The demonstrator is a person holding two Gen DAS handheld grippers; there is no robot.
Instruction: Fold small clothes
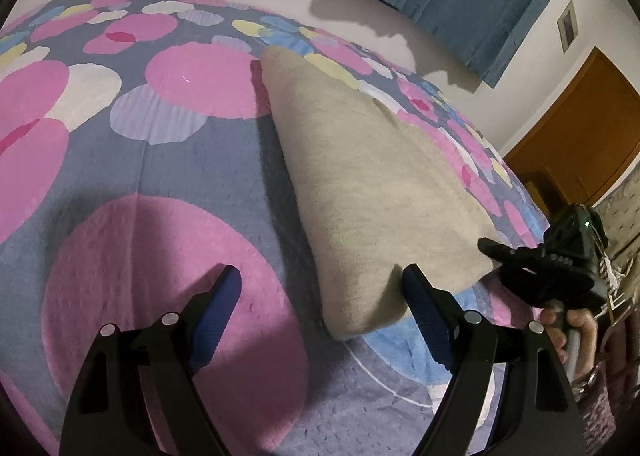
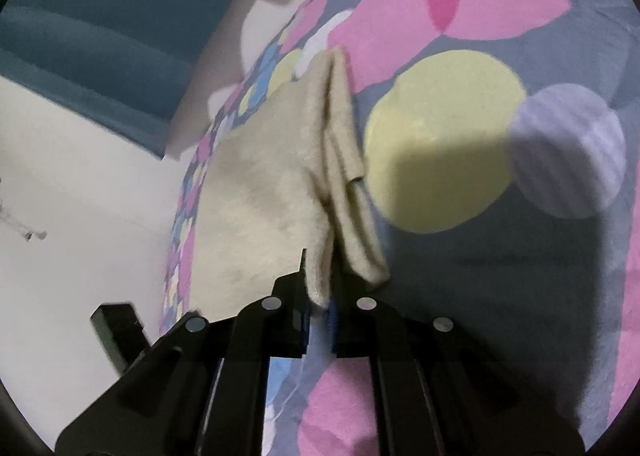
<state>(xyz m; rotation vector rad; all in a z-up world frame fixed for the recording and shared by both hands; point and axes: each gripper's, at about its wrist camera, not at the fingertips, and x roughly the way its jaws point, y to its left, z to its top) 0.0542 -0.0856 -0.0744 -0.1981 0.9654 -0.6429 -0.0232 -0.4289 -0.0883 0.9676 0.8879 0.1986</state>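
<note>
The right gripper is clamped on a bunched near corner of the soft beige knitted cloth, a pinched ridge of fabric rising between its jaws. The left gripper stands spread and empty, its right finger just beside the cloth's other near corner, perhaps brushing it; the fisheye view leaves that unclear. The cloth lies flat on the quilted bedspread with pink, yellow and lilac circles. The step in hand seems to be taking hold for a fold; next, the left gripper must close on its corner of the cloth.
</note>
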